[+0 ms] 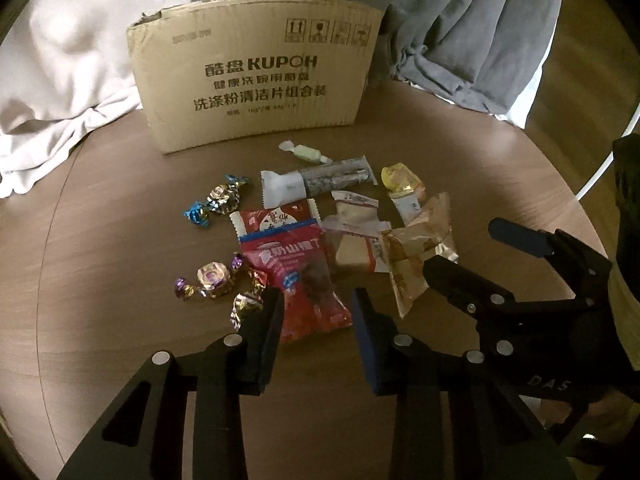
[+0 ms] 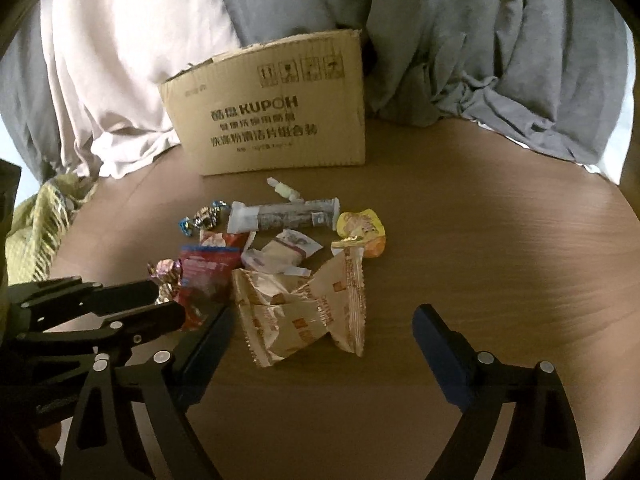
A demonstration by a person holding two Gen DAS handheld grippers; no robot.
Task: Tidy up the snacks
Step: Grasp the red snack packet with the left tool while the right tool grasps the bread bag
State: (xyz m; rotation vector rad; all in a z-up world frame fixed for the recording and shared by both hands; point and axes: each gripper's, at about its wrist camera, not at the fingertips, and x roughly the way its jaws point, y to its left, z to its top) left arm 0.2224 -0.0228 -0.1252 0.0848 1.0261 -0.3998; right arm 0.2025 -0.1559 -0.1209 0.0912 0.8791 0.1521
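Observation:
A heap of snacks lies on the round brown table (image 1: 120,320) in front of an open cardboard box (image 1: 256,80). My left gripper (image 1: 318,312) is low over the red packet (image 1: 304,280). The packet's near end lies flat between the narrowly spread fingers, and I see no pinch on it. In the right wrist view my right gripper (image 2: 324,320) stands wide open around the crumpled beige packet (image 2: 304,312) without touching it. Foil candies (image 1: 216,280), a long white-and-grey packet (image 1: 316,180) and a yellow packet (image 1: 400,180) lie around them.
White and grey bedding (image 1: 480,40) is bunched behind the box (image 2: 272,120). A yellow-green cloth (image 2: 40,220) hangs at the table's left edge. The two grippers sit close side by side, with the left gripper (image 2: 164,300) beside my right one and the right gripper (image 1: 464,246) at the heap's right.

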